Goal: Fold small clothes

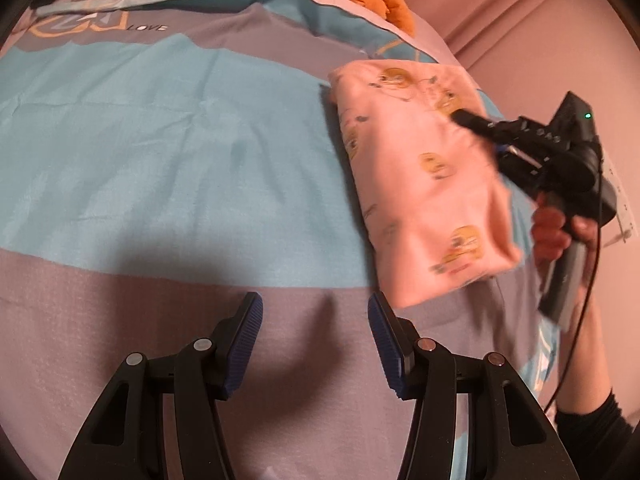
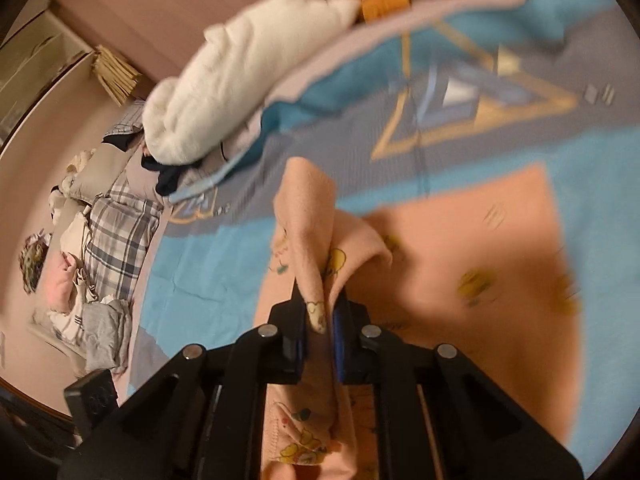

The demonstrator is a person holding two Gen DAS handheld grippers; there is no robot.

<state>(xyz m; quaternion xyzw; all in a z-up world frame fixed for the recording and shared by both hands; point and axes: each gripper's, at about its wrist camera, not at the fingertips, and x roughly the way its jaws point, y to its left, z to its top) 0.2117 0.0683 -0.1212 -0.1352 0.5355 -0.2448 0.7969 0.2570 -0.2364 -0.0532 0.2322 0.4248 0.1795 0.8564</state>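
1. Left wrist view: I see one pink garment (image 1: 420, 184) lying folded into a long block on the bed (image 1: 160, 140), toward its right edge. My left gripper (image 1: 316, 344) hangs over bare bedding just short of the garment's near end, its fingers (image 1: 244, 344) apart with nothing between them.
2. Same view: my right gripper (image 1: 472, 120) reaches in from the garment's right side, its tip over the far part of the cloth; a hand (image 1: 560, 228) holds its handle.
3. Right wrist view: the right gripper (image 2: 322, 316) has its fingers (image 2: 340, 320) clamped on a bunched fold of the pink garment (image 2: 460, 260), which rises in a peak above them while the rest lies flat on the bed (image 2: 200, 272).
4. To do this fold well, I judge I should carry the pinched edge over evenly and pin the near end with the left gripper so the block does not slide.
5. Count: one pink garment, two grippers, one white plush (image 2: 248, 80) at the bed's far end, one heap of clothes (image 2: 100, 240) beside the bed.
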